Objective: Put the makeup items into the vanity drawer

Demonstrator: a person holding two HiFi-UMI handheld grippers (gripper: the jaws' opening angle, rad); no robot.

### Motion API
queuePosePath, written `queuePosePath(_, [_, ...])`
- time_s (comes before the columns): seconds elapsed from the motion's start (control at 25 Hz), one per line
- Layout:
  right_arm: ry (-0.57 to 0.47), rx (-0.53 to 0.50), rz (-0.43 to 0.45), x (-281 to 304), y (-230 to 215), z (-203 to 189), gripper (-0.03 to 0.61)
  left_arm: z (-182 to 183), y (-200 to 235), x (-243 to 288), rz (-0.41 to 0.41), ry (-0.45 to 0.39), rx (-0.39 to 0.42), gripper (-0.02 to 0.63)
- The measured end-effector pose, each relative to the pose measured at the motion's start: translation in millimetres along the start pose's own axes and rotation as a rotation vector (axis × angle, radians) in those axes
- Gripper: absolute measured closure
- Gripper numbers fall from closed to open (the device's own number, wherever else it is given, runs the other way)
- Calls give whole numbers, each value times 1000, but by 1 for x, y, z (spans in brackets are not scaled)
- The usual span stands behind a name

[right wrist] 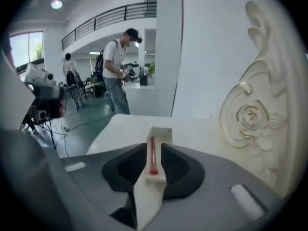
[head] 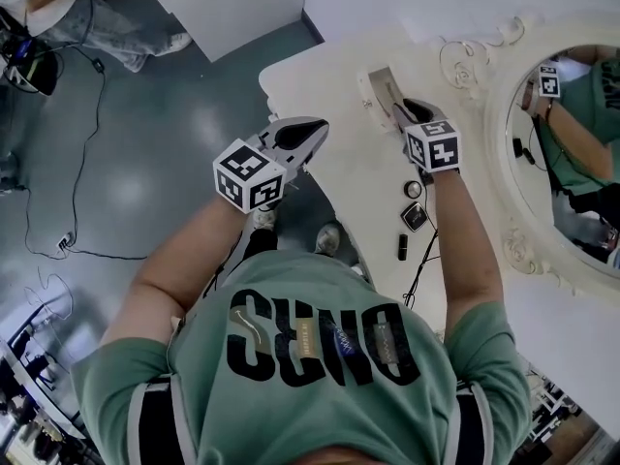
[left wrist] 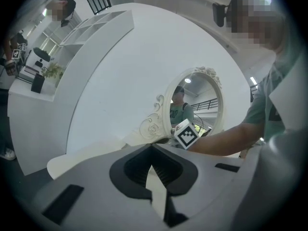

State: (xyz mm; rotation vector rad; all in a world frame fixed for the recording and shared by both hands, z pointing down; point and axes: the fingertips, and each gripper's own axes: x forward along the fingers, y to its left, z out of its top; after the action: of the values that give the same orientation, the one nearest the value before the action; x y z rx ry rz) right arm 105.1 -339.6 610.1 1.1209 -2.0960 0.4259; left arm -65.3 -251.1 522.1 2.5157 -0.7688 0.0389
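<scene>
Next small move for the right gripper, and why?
Probably open the right gripper off the cream drawer: a red stick already lies inside, while the black compact and small tube wait on the vanity.

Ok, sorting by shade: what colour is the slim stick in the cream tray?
The stick is red; the right gripper view shows it best.

L gripper [left wrist: 152, 150] shut; R gripper [right wrist: 154, 154] clamping box [right wrist: 164, 135].
</scene>
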Motion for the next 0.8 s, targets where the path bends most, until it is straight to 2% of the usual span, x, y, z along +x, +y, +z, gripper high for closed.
queuePosePath(0.24, [-256,180,62,-122,34,-12,477,17,-27,-30,-1,-19,20,614])
queuePosePath(0.44, [-448,278,61,-219,50,-19,504,40,-67,-47,-15,-54,57,614])
queuePosePath(0.56, [-557,296,57,-266,52,-12,517,56,-96,-50,-40,-83,78,614])
queuePosePath(0.8, [-698,268,22,-334,53,-1,552,83,-143,-51,-94,-128,146,614])
